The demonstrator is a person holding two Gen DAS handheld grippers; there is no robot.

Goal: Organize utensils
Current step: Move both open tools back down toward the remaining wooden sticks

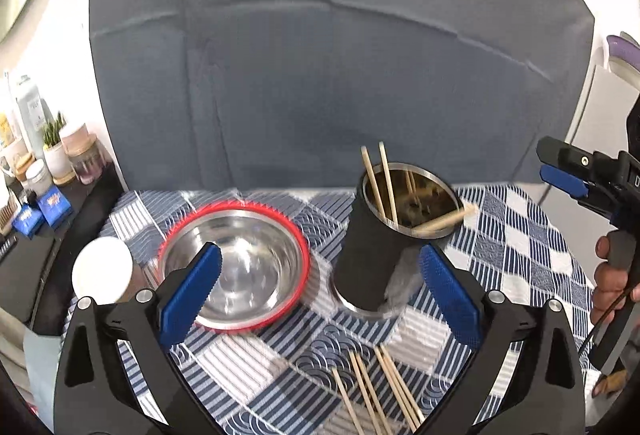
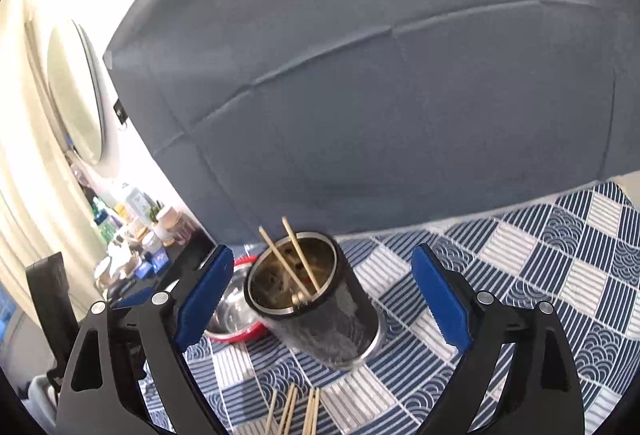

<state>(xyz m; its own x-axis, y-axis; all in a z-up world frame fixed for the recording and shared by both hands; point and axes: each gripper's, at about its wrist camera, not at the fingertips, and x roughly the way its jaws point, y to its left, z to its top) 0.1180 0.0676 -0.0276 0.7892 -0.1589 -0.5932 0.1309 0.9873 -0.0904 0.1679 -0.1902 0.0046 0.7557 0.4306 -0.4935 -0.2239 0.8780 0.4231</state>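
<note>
progress: partway | chopstick holder (image 1: pixel 384 235) upright on checked tablecloth (image 1: pixel 520 235), about 3 chopsticks (image 1: pixel 380 183) inside | loose chopsticks (image 1: pixel 384 391) still on cloth | left gripper (image 1: pixel 320 295) jaws apart, empty | right gripper (image 2: pixel 324 299) jaws apart, empty

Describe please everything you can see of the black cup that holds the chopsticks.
The black cup is a tall cylinder with a matte dark wall, a shiny steel rim, steel base and reflective inside. It stands upright on the checked tablecloth, right of the red-rimmed steel bowl. Three wooden chopsticks lean inside it, one lying low across the rim. No gripper touches it.
</note>
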